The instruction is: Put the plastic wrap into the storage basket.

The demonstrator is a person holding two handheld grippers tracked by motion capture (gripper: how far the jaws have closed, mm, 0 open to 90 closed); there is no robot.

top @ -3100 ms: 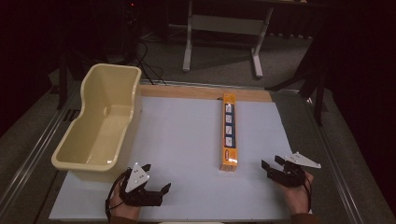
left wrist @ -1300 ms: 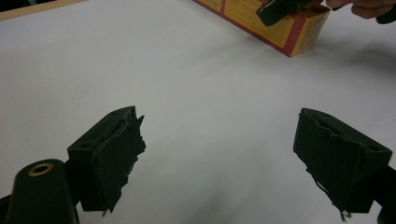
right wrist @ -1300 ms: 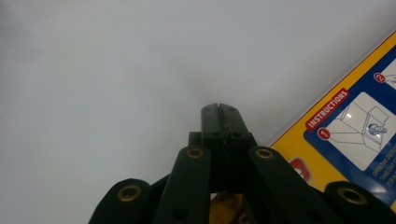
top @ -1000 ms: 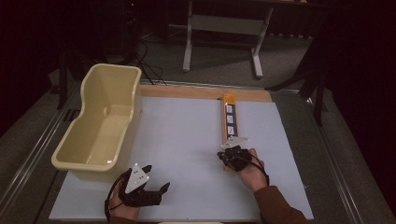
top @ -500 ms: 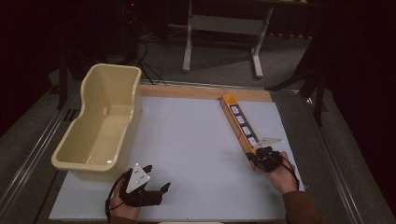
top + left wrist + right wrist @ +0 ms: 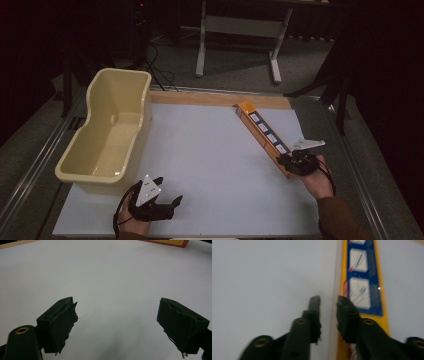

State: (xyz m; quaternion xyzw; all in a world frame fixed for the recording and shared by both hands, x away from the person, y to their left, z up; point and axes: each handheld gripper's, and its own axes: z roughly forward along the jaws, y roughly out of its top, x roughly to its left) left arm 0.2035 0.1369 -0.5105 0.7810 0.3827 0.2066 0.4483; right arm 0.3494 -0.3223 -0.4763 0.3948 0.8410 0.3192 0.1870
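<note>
Scene: a white table (image 6: 210, 165) under dim light, a cream plastic tub (image 6: 107, 135) at its far left, a long orange box (image 6: 264, 136) lying slantwise at the right.
Box: its far end points toward the wooden table edge; its near end sits at the right gripper (image 6: 296, 163).
Right gripper: in its own view the jaws stand narrowly apart, one over the box's yellow face (image 6: 364, 285), the other on the bare table beside the box's long edge; whether they pinch that edge cannot be told.
Left gripper: rests near the table's near-left corner (image 6: 159, 206), jaws wide apart and holding nothing.
Likely step: swinging or dragging the box by its near end.
Doing it well: probably a firm bite on the edge and a low, slow sweep, so the far end does not skid.
</note>
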